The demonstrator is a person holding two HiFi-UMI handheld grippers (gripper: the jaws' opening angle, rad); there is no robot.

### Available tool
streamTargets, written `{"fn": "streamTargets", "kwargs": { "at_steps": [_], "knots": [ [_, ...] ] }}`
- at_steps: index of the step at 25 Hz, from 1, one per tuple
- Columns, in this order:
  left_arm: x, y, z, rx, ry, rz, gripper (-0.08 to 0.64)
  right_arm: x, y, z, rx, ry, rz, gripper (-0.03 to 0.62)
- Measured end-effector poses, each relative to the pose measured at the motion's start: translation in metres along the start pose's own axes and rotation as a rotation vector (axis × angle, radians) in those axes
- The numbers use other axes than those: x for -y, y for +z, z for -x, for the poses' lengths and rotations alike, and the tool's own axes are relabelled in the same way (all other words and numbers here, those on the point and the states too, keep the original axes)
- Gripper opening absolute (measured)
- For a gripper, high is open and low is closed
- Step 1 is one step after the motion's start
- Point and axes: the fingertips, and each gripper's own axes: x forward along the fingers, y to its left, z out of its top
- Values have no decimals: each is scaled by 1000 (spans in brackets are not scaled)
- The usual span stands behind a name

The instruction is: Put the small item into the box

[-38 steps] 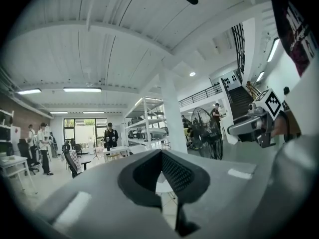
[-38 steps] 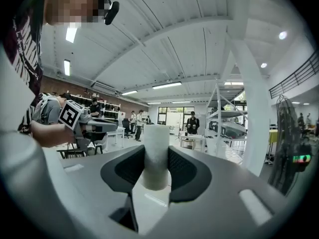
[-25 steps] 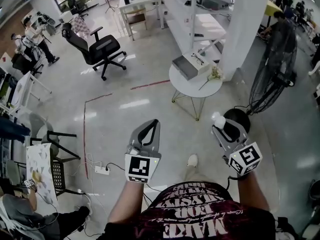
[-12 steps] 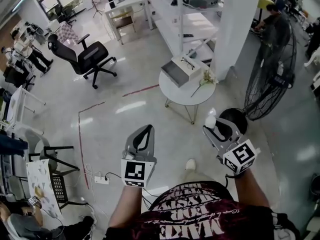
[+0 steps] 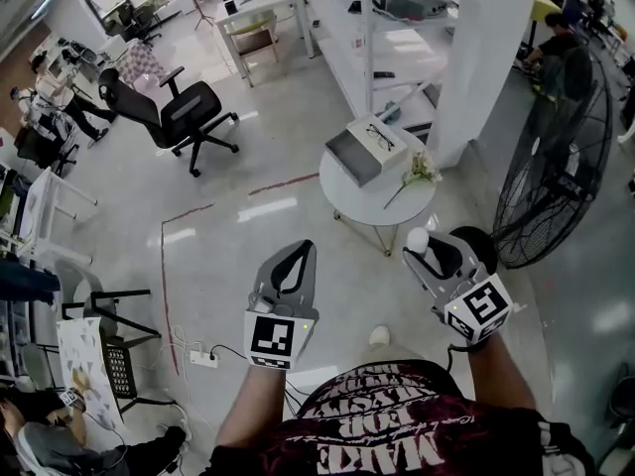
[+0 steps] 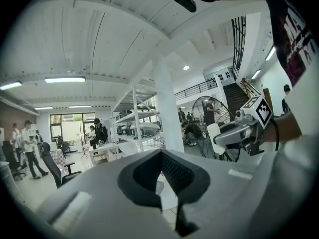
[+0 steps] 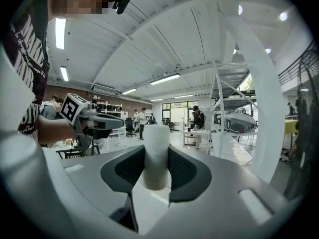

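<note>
Right gripper (image 7: 157, 158) clamps a matte white cylinder (image 7: 156, 136) (head view shows only its rounded top); left gripper (image 6: 160, 159) closed, empty.

Big open-plan lab/workshop w/ office corners. Polished floor (image 5: 248, 246), white pillar (image 5: 486, 48), tall shelving racks (image 5: 382, 28), desks (image 5: 253, 13), swivel chair (image 5: 184, 112), large pedestal fan (image 5: 556, 167), round table (image 5: 367, 203). Arched ceiling (image 6: 99, 34) w/ strip lights (image 6: 65, 79), stairs (image 6: 245, 96) to upper level. Ppl (image 5: 25, 102) at workstations; power strip (image 5: 203, 359) on floor.

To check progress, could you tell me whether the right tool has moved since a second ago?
Yes: the right tool has come nearer the round table.
</note>
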Motion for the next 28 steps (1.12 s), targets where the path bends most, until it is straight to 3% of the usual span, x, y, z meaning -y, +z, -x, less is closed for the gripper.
{"fn": "streamTargets", "kwargs": {
  "at_steps": [6,15,21,28],
  "knots": [
    [-11,3,-18,12,21,21,1,32,-7,0,4,1,-2,167],
    [-7,3,-44,-34,57,39,2,78,-14,0,26,26,-37,167],
    [-1,4,-42,-42,59,34,1,68,-23,4,8,67,-37,167],
    [-1,-3,-30,-54,46,51,2,56,-24,12,-5,54,-33,167]
  ]
}}
